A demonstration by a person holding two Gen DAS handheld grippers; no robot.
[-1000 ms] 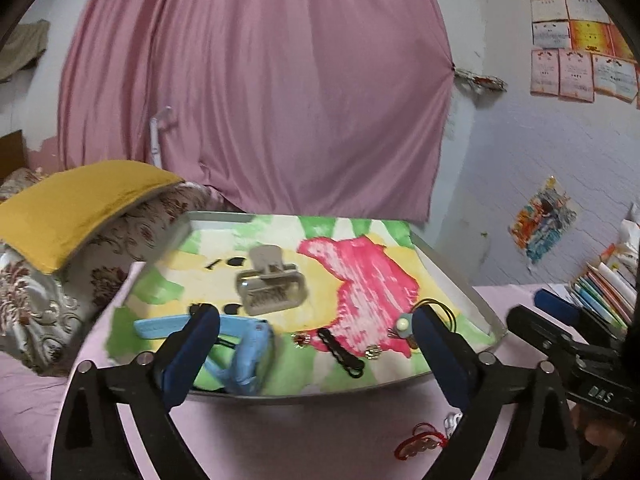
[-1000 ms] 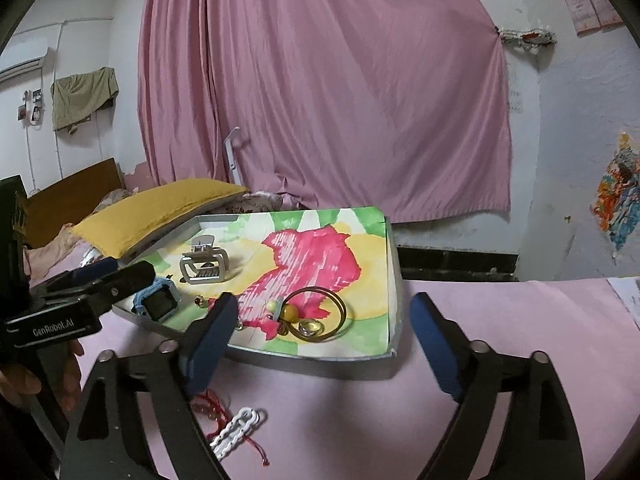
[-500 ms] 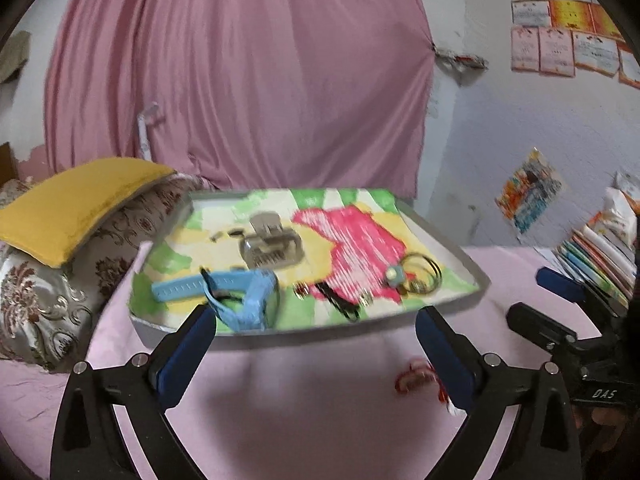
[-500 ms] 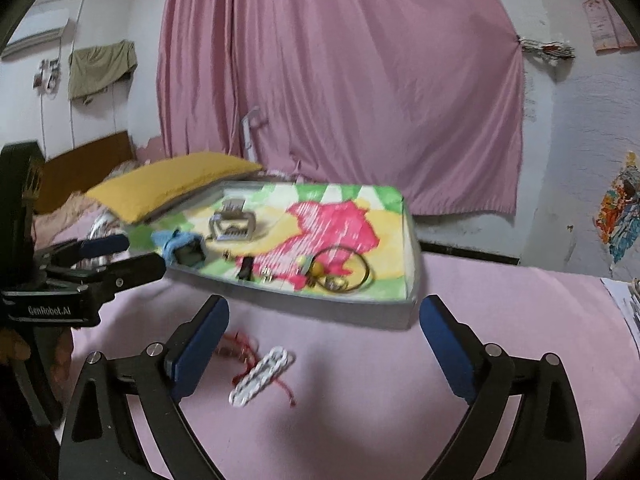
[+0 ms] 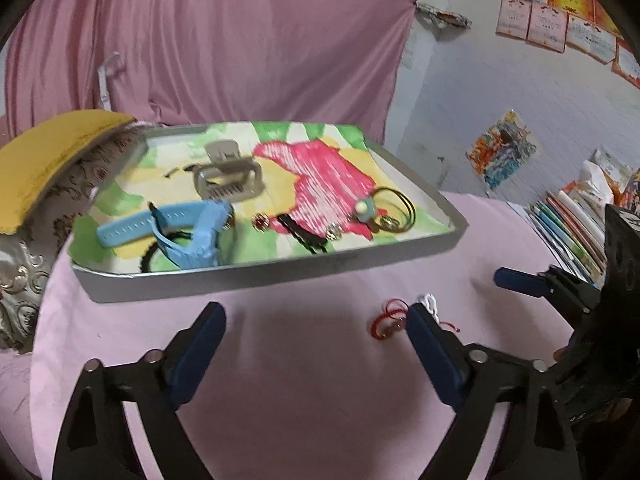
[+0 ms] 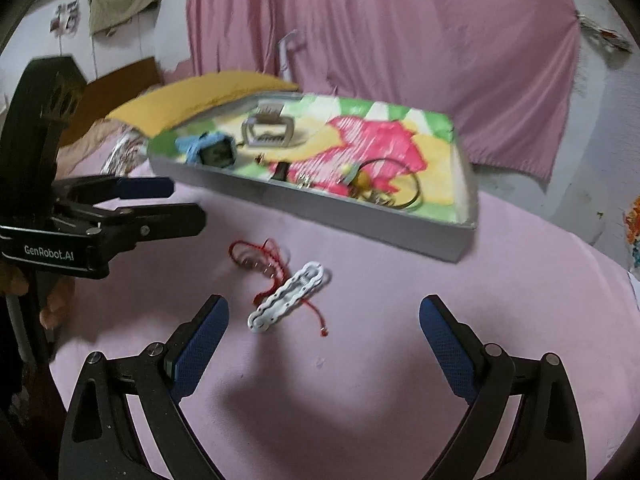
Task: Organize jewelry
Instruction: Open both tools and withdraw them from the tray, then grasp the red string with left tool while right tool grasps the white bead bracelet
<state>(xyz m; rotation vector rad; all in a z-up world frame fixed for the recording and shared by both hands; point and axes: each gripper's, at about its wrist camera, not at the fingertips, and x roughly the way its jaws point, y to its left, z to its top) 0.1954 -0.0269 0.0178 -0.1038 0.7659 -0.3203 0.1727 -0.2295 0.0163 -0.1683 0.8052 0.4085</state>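
While both hand-held grippers [image 6: 324, 332] gape empty, the left closing, a white chain-link clip [image 6: 286, 297] crosses red cord [image 6: 256, 258].

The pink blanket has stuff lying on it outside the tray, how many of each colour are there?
Red: 1, the red string bracelet
White: 1, the white chain-link clip, lying partly across the red string
Total: 2 on the pink blanket, both outside the tray
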